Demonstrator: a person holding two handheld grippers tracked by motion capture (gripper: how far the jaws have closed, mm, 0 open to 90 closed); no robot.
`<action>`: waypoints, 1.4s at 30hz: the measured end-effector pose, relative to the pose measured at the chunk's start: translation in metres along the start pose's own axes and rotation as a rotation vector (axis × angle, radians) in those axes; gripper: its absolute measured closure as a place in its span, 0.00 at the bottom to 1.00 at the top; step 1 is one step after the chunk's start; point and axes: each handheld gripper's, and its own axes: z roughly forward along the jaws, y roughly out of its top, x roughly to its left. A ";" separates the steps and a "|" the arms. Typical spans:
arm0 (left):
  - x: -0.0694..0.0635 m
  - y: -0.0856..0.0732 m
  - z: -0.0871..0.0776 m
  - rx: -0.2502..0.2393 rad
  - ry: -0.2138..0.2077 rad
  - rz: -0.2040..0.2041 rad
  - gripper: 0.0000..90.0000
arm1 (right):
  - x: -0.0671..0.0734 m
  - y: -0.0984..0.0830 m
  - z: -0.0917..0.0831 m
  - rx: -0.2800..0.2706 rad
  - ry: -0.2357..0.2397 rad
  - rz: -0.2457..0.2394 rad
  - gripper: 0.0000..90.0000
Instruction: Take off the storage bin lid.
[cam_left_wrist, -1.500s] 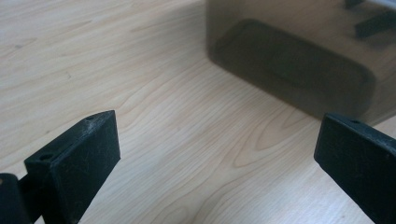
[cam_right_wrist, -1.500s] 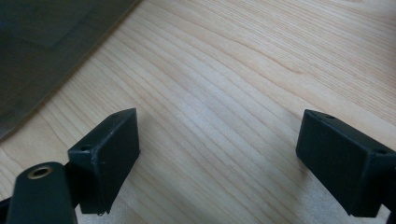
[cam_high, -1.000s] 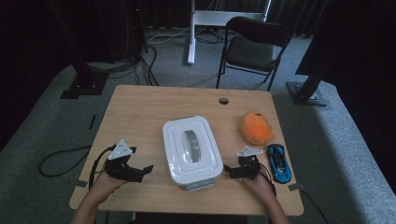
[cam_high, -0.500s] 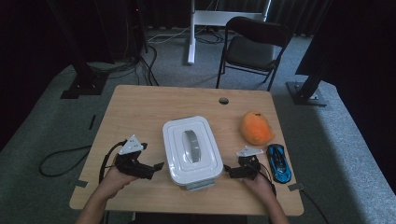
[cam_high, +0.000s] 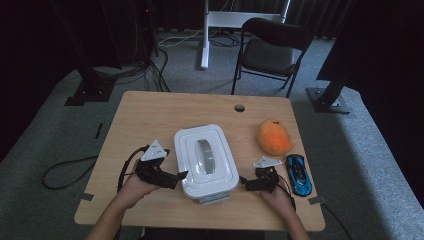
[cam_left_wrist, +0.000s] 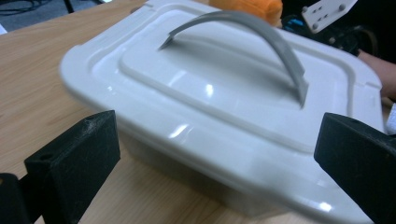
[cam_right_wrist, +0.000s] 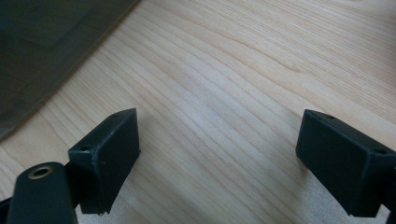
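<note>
A white lidded box (cam_high: 220, 172) with a grey arched handle (cam_high: 204, 155) stands at the middle of the wooden table (cam_high: 140, 120). My left gripper (cam_high: 179, 176) is open at the box's left side, its tips close to the wall. In the left gripper view the box (cam_left_wrist: 219, 93) and its handle (cam_left_wrist: 243, 28) loom between the wide-apart jaws of the left gripper (cam_left_wrist: 218, 135). My right gripper (cam_high: 245, 182) is open just right of the box, low over the wood. In the right gripper view, the right gripper (cam_right_wrist: 219, 135) has only bare table (cam_right_wrist: 243, 70) between its jaws.
An orange plush toy (cam_high: 274, 136) and a blue toy car (cam_high: 298, 172) lie right of the box, the car beside my right hand. A cable hole (cam_high: 239, 107) sits near the far edge. A black chair (cam_high: 270, 50) stands beyond the table. A dark surface (cam_right_wrist: 42, 42) borders the wood.
My left gripper has moved right, up to the box's left side. The right gripper, the box, the plush and the car have stayed put.
</note>
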 end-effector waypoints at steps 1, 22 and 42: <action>-0.003 0.003 0.003 0.003 -0.003 0.007 0.01 | 0.000 0.000 0.000 0.000 0.000 0.001 0.14; -0.034 0.039 0.055 0.105 -0.016 0.049 0.02 | 0.000 0.000 0.000 0.001 0.000 0.001 0.14; -0.046 0.048 0.077 0.172 0.022 0.047 0.20 | 0.000 0.000 0.000 -0.001 0.000 0.001 0.14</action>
